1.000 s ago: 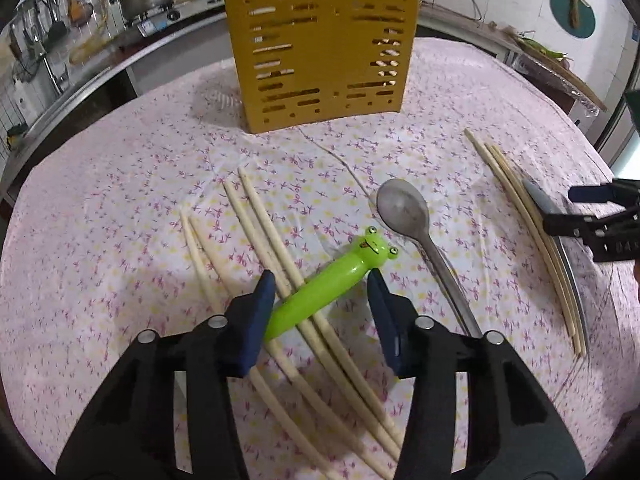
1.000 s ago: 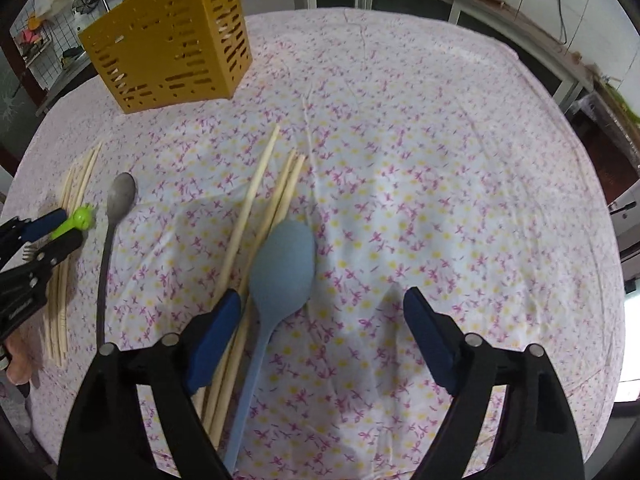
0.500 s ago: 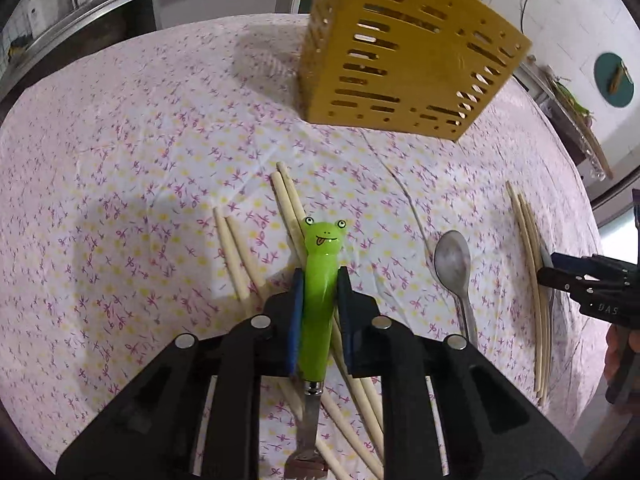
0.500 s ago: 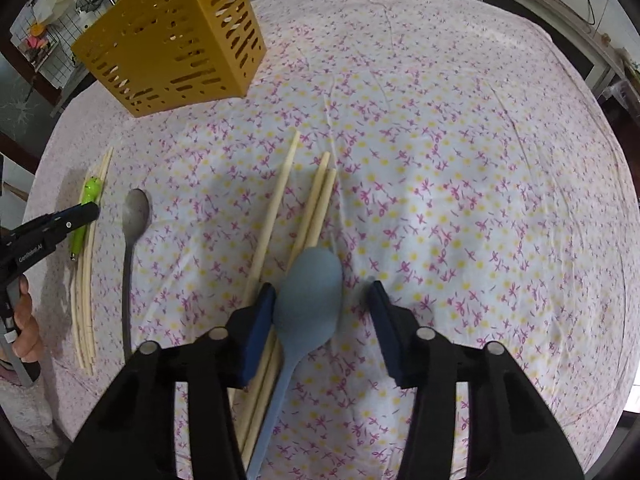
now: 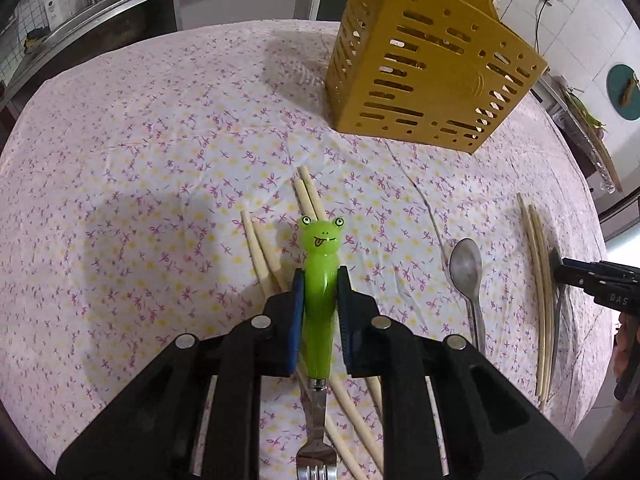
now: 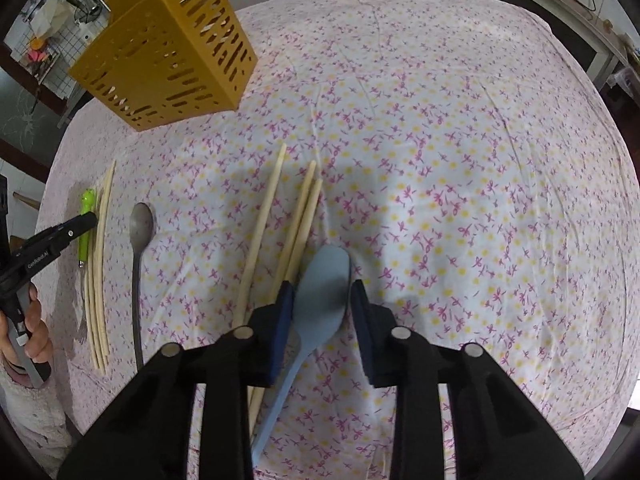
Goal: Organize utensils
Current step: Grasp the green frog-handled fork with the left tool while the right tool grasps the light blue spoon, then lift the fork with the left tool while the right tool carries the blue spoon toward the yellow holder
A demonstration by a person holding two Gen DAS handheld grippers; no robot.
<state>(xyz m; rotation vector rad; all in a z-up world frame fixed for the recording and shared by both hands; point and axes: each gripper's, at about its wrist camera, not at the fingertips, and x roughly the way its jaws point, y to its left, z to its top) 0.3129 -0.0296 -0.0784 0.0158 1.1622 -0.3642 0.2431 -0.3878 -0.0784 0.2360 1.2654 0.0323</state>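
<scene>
Two close downward wrist views, shared yellow caddy.

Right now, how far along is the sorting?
Nothing shows above the holder rim yet. In hand: the left gripper is shut on the frog fork. The right gripper straddles the blue spoon, with a gap at its right pad. Left: the metal spoon and both chopstick groups lie on the cloth.
</scene>
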